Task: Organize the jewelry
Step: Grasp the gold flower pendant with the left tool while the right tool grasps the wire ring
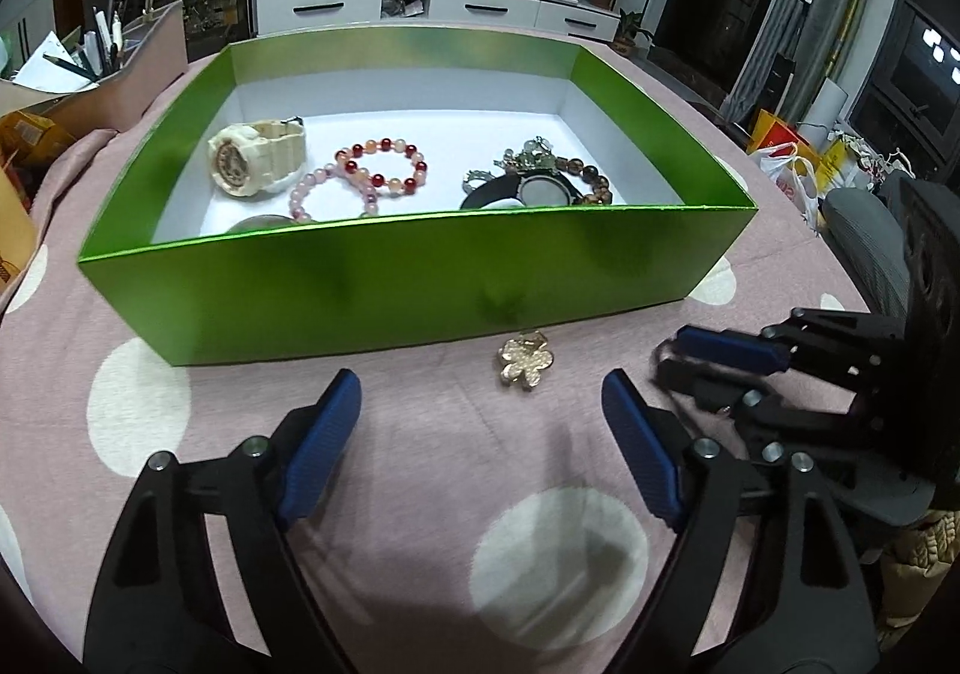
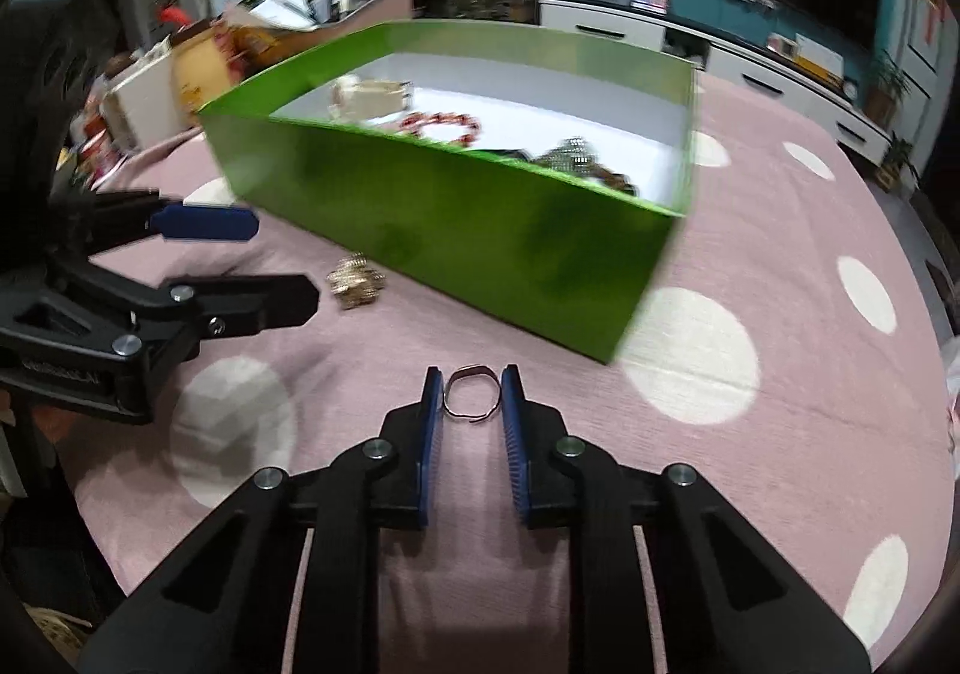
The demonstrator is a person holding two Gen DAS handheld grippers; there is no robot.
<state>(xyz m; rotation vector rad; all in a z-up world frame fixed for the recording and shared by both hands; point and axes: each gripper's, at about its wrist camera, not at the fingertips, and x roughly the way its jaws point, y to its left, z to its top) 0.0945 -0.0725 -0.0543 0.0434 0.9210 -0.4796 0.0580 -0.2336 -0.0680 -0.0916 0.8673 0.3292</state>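
Most pieces already lie in the green box (image 1: 414, 278): a watch (image 1: 255, 158), bracelets (image 1: 384, 173) and more; two look left; the gold brooch (image 1: 527, 363) sits on the cloth (image 1: 420, 434) just before the box's near wall, ahead of the left gripper (image 1: 480, 404), whose fingers are spread wide; the right gripper (image 2: 473, 395) clasps the ring (image 2: 471, 391) between its pads.

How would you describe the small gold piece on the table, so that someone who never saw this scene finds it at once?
Start from the big green box on the pink cloth with white dots. Just in front of its near wall, outside the box, lies a gold flower-shaped ornament. It is the only piece lying loose on the cloth in this view; the watch and the bead bracelets are all inside the box.
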